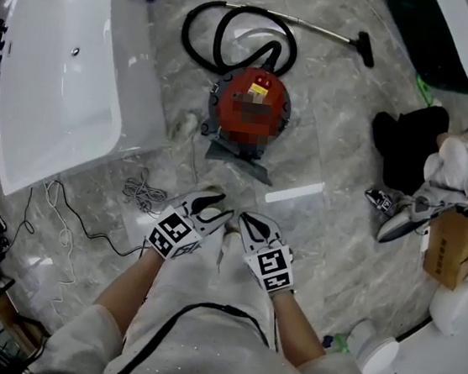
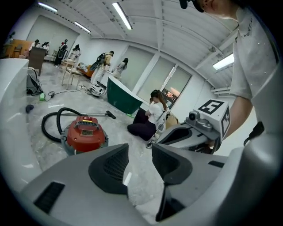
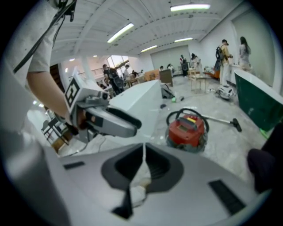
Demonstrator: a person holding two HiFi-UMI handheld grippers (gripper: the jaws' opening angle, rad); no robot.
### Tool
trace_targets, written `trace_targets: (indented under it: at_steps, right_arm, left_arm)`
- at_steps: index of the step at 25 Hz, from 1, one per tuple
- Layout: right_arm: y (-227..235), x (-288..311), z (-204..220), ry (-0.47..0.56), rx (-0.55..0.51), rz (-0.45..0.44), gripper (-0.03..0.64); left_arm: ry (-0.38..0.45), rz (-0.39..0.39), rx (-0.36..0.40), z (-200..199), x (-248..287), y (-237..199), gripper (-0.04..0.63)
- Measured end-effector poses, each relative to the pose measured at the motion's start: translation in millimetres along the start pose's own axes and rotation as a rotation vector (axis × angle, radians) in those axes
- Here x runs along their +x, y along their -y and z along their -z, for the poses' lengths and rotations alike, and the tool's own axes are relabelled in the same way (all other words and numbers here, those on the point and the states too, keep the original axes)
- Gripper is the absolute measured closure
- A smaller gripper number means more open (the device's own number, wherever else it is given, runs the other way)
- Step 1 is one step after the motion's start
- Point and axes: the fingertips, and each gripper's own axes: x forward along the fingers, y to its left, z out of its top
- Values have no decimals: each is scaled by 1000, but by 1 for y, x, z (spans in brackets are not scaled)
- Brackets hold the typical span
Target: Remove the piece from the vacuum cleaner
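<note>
The red vacuum cleaner (image 1: 249, 99) stands on the marble floor ahead of me, its black hose (image 1: 229, 22) looped behind it and its wand ending in a nozzle (image 1: 365, 47). It also shows in both gripper views (image 2: 84, 132) (image 3: 187, 129). Both grippers hover side by side close to my body, well short of the vacuum. My left gripper (image 1: 219, 201) (image 2: 140, 150) is open with only floor showing between its jaws. My right gripper (image 1: 243, 219) (image 3: 143, 152) is shut, pinching a white cloth-like piece (image 3: 136, 185) that hangs below the jaws (image 1: 230, 231).
A white bathtub (image 1: 53, 75) fills the left side. A thin cable (image 1: 140, 189) lies on the floor beside it, and a white strip (image 1: 294, 193) right of the vacuum. A person sits on the floor at the right (image 1: 440, 165) by a brown bag (image 1: 451, 242). A green tub (image 2: 124, 99) stands farther back.
</note>
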Motion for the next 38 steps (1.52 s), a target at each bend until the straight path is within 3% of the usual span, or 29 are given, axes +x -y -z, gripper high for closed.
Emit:
trace_targets:
  at_steps: [7, 8, 10, 12, 16, 17, 20, 24, 30, 35, 38]
  right_arm:
    - [31, 47, 32, -130, -37, -26, 597]
    - [39, 53, 38, -150, -34, -21, 590]
    - [58, 65, 54, -202, -34, -1, 586]
    - [77, 73, 73, -254, -26, 22, 579]
    - [108, 94, 105, -331, -13, 55, 483]
    - [117, 100, 114, -354, -19, 63, 469]
    - [137, 122, 133, -413, -18, 73, 443]
    - [153, 152, 149, -462, -26, 56, 400]
    - [166, 179, 165, -501, -67, 37, 390]
    - [165, 197, 179, -536, -137, 3, 390]
    - [165, 203, 187, -555, -198, 9, 391]
  left_arm:
    - [-143, -156, 65, 44, 24, -55, 428]
    - [-190, -174, 92, 52, 29, -62, 443]
    - [-282, -211, 174, 67, 41, -76, 554]
    - [-323, -247, 245, 75, 49, -89, 555]
    - [-378, -308, 317, 85, 65, -119, 554]
    - [-397, -312, 324, 89, 71, -126, 546]
    - [-457, -314, 325, 105, 89, -147, 413]
    - [-566, -320, 407, 128, 112, -179, 273]
    - [-705, -267, 570, 164, 136, -191, 249]
    - [-751, -301, 645, 187, 144, -206, 250]
    - [-739, -328, 678, 187, 150, -216, 250]
